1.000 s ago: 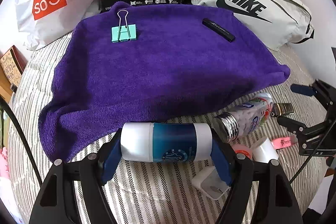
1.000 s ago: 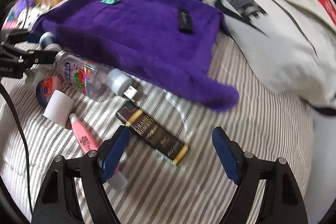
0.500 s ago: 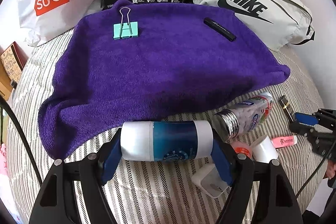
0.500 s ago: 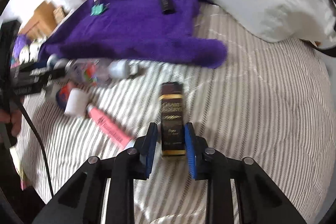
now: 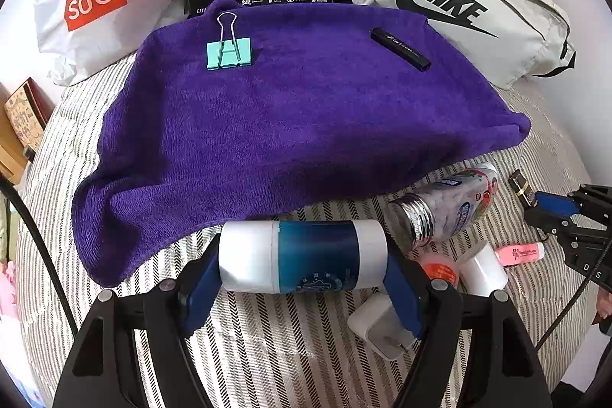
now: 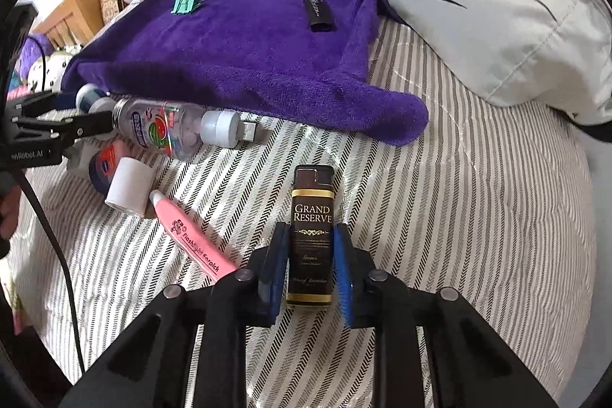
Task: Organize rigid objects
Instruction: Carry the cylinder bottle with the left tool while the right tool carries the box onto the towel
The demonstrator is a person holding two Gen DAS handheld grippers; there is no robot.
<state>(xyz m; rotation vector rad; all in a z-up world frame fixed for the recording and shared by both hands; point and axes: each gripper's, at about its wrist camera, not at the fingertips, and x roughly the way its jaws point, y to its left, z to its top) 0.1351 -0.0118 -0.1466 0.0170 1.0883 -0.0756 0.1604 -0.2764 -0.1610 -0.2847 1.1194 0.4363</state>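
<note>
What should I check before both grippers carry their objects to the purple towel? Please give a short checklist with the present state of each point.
1. Left gripper shut on the blue and white bottle: ok, held by its two ends.
2. Right gripper shut on the Grand Reserve lighter: ok, pads on both sides.
3. Free space on the purple towel: ok, only the green binder clip and the black stick lie on it.
4. Candy bottle apart from the held bottle: cannot tell, very close.
5. Grip firmness: cannot tell.
</note>
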